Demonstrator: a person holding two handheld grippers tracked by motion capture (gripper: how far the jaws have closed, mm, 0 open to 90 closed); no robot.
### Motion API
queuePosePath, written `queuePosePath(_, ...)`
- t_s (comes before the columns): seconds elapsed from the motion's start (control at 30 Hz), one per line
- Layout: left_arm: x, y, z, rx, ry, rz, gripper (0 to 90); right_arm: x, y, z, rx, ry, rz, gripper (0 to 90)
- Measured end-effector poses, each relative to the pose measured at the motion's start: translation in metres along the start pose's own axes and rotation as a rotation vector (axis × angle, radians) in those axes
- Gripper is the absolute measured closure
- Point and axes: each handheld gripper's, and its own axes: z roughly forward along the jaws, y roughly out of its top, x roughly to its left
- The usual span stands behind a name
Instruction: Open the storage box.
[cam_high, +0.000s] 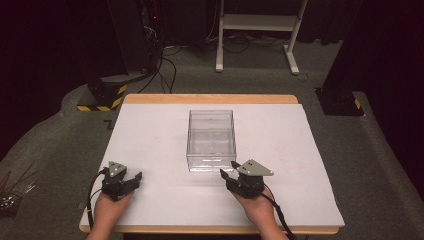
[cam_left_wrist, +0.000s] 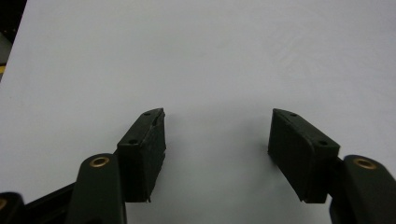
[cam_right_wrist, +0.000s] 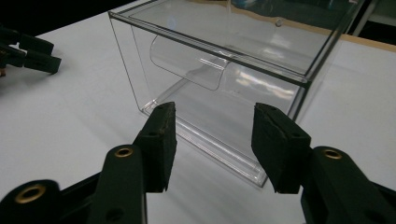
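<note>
A clear plastic box (cam_high: 211, 140) with a curved handle (cam_right_wrist: 194, 65) on its near face stands in the middle of the white-covered table (cam_high: 150, 135). My right gripper (cam_high: 228, 169) sits just in front of the box's near right corner. In the right gripper view, my right gripper (cam_right_wrist: 212, 126) points at the box (cam_right_wrist: 224, 60), jaws apart with nothing pressed between them. My left gripper (cam_high: 131, 181) rests near the table's front left, well away from the box. Its jaws (cam_left_wrist: 217, 135) stand wide over bare white surface, and it also shows far off (cam_right_wrist: 32, 51) in the right gripper view.
Beyond the table are a grey carpeted floor, a white frame stand (cam_high: 255, 30), dark equipment with cables (cam_high: 150, 35) and a yellow-black striped base (cam_high: 102, 97). A wooden table edge (cam_high: 210, 98) shows at the far side.
</note>
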Motion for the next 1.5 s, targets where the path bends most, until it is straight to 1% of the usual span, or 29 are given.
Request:
queuePosePath(0.07, 0.000, 0.000, 0.000, 0.000, 0.000, 0.000, 36.6, 0.001, 0.001, 0.002, -0.002, -0.002, -0.004, 50.8)
queuePosePath(0.1, 0.000, 0.000, 0.000, 0.000, 0.000, 0.000, 36.6, 0.002, 0.002, 0.005, -0.001, 0.003, -0.009, 52.7)
queuePosePath(0.13, 0.000, 0.000, 0.000, 0.000, 0.000, 0.000, 36.7, 0.002, 0.002, 0.005, -0.001, 0.003, -0.009, 52.7)
queuePosePath(0.17, 0.000, 0.000, 0.000, 0.000, 0.000, 0.000, 36.7, 0.003, 0.003, 0.008, -0.001, 0.007, -0.014, 55.7)
queuePosePath(0.27, 0.000, 0.000, 0.000, 0.000, 0.000, 0.000, 36.7, 0.003, 0.004, 0.010, -0.003, 0.013, -0.023, 58.0)
queuePosePath(0.3, 0.000, 0.000, 0.000, -0.002, 0.000, -0.002, 36.6, 0.002, 0.004, 0.013, 0.001, 0.031, -0.022, 59.6)
queuePosePath(0.4, 0.000, 0.000, 0.000, 0.000, -0.001, 0.000, 36.6, -0.003, 0.005, 0.016, 0.004, 0.062, -0.009, 62.6)
queuePosePath(0.47, 0.000, 0.000, 0.000, -0.002, 0.000, -0.003, 36.6, -0.004, 0.005, 0.017, 0.004, 0.066, -0.008, 63.6)
queuePosePath(0.53, 0.000, 0.000, 0.000, 0.000, 0.000, 0.000, 36.6, -0.007, 0.006, 0.018, -0.010, 0.086, -0.010, 66.4)
queuePosePath(0.63, 0.000, 0.000, 0.000, -0.001, 0.000, 0.001, 36.7, -0.011, 0.007, 0.020, -0.018, 0.109, 0.004, 68.5)
queuePosePath(0.83, 0.000, 0.000, 0.000, -0.001, 0.001, 0.001, 36.6, -0.015, 0.007, 0.025, -0.018, 0.131, 0.010, 70.7)
queuePosePath(0.87, 0.000, 0.000, 0.000, -0.001, 0.001, 0.001, 36.7, -0.016, 0.007, 0.026, -0.024, 0.143, 0.014, 71.5)
queuePosePath(0.93, 0.000, 0.000, 0.000, -0.002, 0.004, 0.001, 36.7, -0.017, 0.007, 0.026, -0.030, 0.149, 0.016, 71.9)
queuePosePath(0.97, 0.000, 0.000, 0.000, -0.002, 0.004, 0.002, 36.6, -0.020, 0.007, 0.027, -0.033, 0.165, 0.017, 72.8)
queuePosePath(1.0, -0.001, 0.000, 0.000, -0.002, 0.004, 0.003, 36.6, -0.020, 0.007, 0.027, -0.033, 0.165, 0.017, 72.8)
queuePosePath(1.17, -0.001, 0.000, 0.000, -0.004, 0.009, 0.001, 36.1, -0.026, 0.006, 0.030, -0.043, 0.196, 0.030, 75.3)
queuePosePath(1.3, -0.002, 0.000, 0.000, -0.006, 0.014, 0.002, 36.0, -0.028, 0.006, 0.032, -0.045, 0.209, 0.017, 76.0)
queuePosePath(1.33, -0.002, 0.000, 0.000, -0.006, 0.017, 0.007, 36.0, -0.028, 0.006, 0.032, -0.045, 0.209, 0.017, 76.0)
queuePosePath(1.5, -0.002, -0.001, 0.000, -0.007, 0.018, 0.007, 36.0, -0.029, 0.006, 0.034, -0.053, 0.220, 0.017, 76.4)
